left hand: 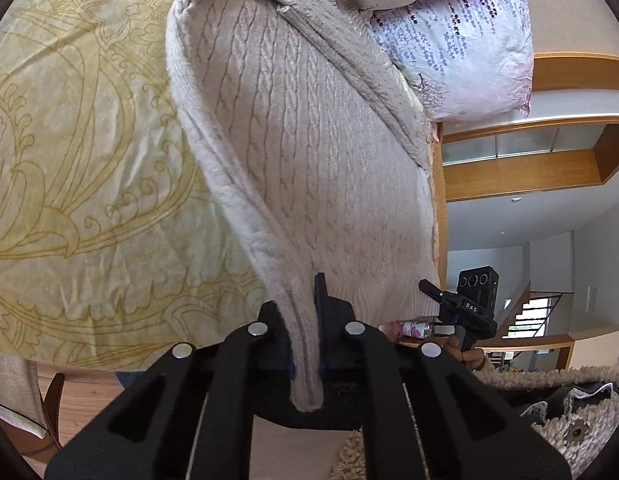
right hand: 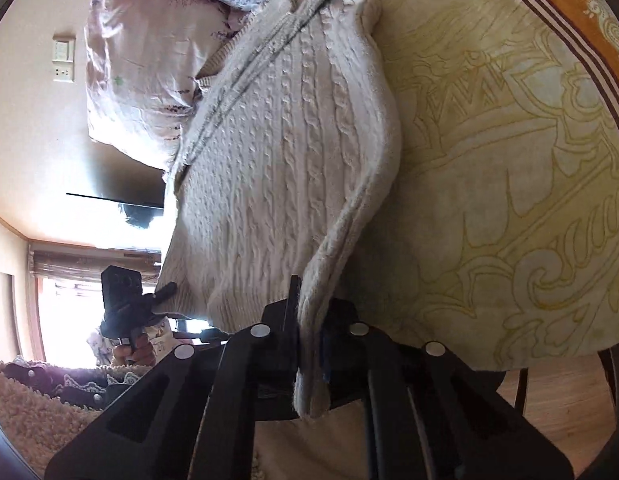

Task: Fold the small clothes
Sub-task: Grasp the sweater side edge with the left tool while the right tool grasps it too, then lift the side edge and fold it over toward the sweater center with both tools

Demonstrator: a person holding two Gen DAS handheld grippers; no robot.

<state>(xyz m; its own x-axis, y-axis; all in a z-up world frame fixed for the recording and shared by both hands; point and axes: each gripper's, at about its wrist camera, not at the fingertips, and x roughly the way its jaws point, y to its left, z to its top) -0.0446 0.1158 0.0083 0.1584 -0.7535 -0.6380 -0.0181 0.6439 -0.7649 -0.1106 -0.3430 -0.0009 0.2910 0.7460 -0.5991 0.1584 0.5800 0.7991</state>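
Note:
A cream cable-knit sweater [left hand: 293, 128] lies spread on a yellow patterned bedspread [left hand: 81, 128]. My left gripper [left hand: 305, 312] is shut on the sweater's bottom hem at one corner, the knit edge hanging through the jaws. In the right wrist view the same sweater [right hand: 285, 152] stretches away from me, and my right gripper [right hand: 309, 320] is shut on the hem at the other corner. Each gripper shows small in the other's view: the right one [left hand: 465, 308] and the left one [right hand: 125, 300], both at the sweater's hem.
A floral pillow [left hand: 457, 40] lies at the sweater's neck end and also shows in the right wrist view [right hand: 149, 60]. The bedspread [right hand: 509, 160] spreads to the side. A fluffy garment [left hand: 549, 408] lies near me. Wooden floor [right hand: 565, 392] shows below the bed's edge.

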